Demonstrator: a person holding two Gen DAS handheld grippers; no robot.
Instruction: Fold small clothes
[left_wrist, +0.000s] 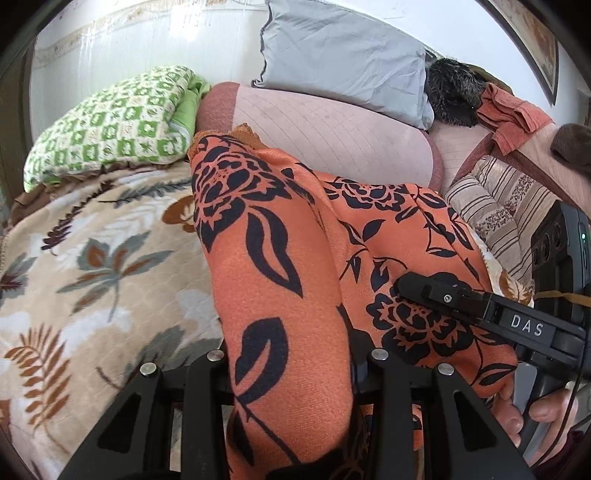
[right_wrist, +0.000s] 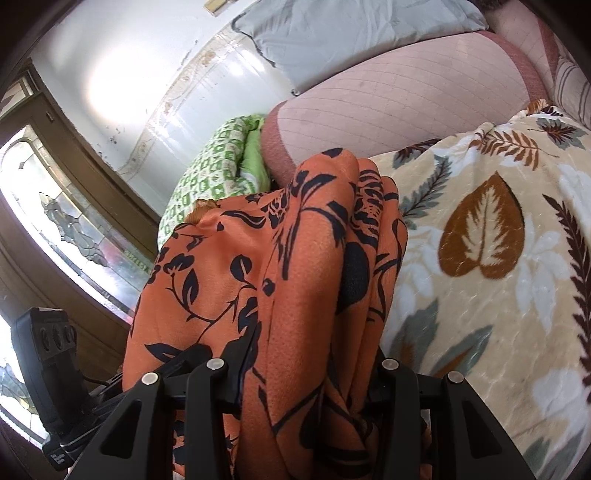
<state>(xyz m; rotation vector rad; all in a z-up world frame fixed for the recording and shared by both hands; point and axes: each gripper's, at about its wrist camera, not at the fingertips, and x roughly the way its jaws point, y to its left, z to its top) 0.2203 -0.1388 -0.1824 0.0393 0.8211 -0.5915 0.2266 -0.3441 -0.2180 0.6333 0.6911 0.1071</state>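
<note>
Orange floral garment (left_wrist: 280, 280) fills the foreground of both wrist views, bunched between the jaws of the left gripper (left_wrist: 291, 373) and, in its own view, of the right gripper (right_wrist: 306, 376); each is clenched on a thick gather of the cloth, holding it draped above the leaf-print blanket (left_wrist: 92, 258). To fold well, I judge both hands should keep level with each other, draw the fabric taut so the gathers fall out, then lay it flat on the blanket's open part; uneven grips would twist the fold. Beyond the garment lie a pink quilted cushion (left_wrist: 332, 129), a green checked pillow (left_wrist: 110, 122) and a grey pillow (left_wrist: 340, 48); the cushion crowds the far edge, so the garment's hanging end could catch on it.
</note>
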